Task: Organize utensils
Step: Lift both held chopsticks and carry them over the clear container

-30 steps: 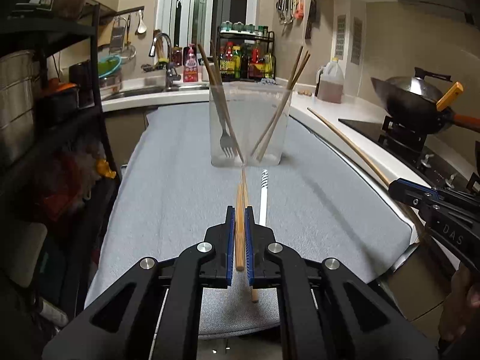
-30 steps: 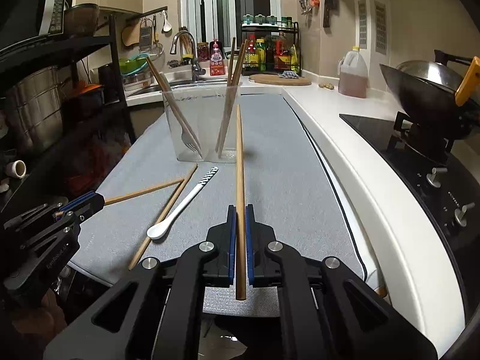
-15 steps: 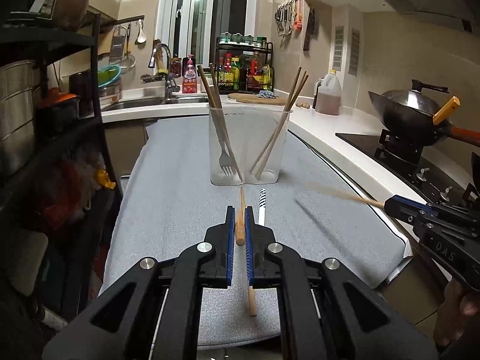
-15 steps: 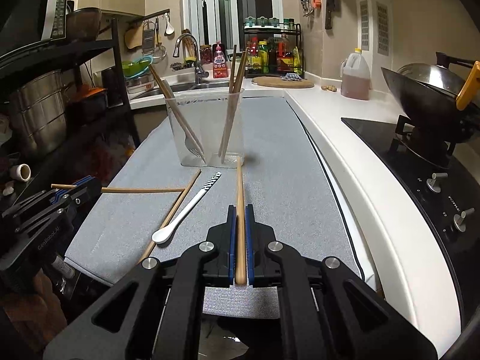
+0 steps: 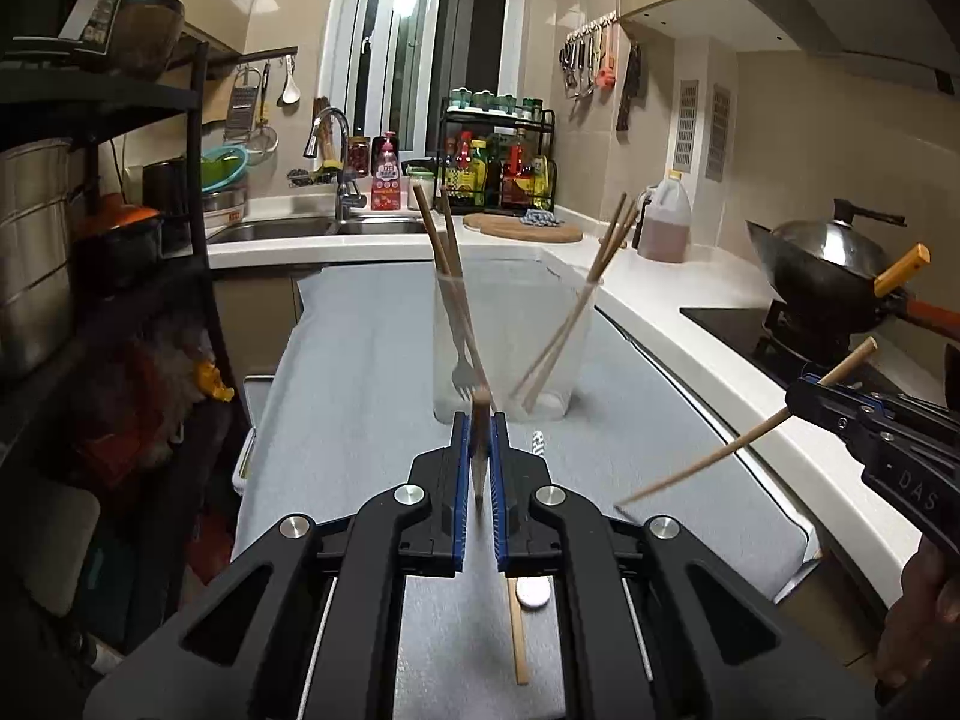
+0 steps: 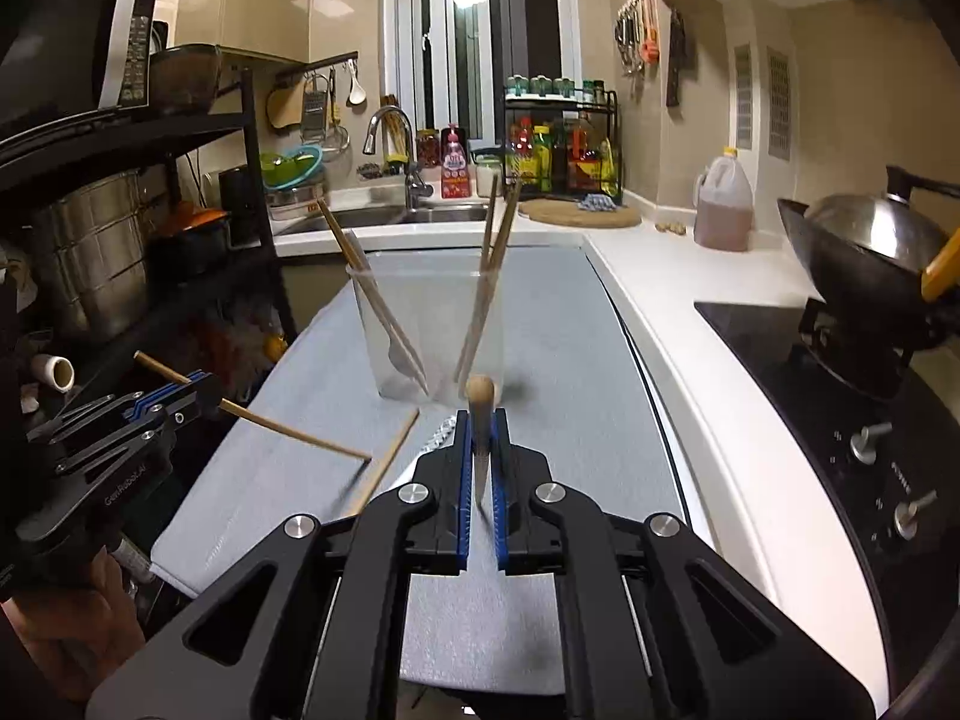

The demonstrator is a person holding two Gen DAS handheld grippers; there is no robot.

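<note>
Left wrist view: the left gripper (image 5: 479, 450) has its jaws pressed onto a chopstick (image 5: 478, 438) that stands nearly upright, above the grey mat (image 5: 360, 372). Ahead stands a clear cup (image 5: 510, 342) holding a fork (image 5: 461, 369) and more chopsticks. Another chopstick (image 5: 516, 630) and a white spoon (image 5: 533, 591) lie on the mat beneath the gripper. At right, the right gripper (image 5: 807, 390) carries a tilted chopstick.

Right wrist view: the right gripper (image 6: 479, 450) is clamped on its own chopstick (image 6: 480, 420), end pointing at the camera, just before the cup (image 6: 432, 324). At left, the left gripper (image 6: 198, 390) holds its slanted chopstick above the mat (image 6: 570, 360).
</note>
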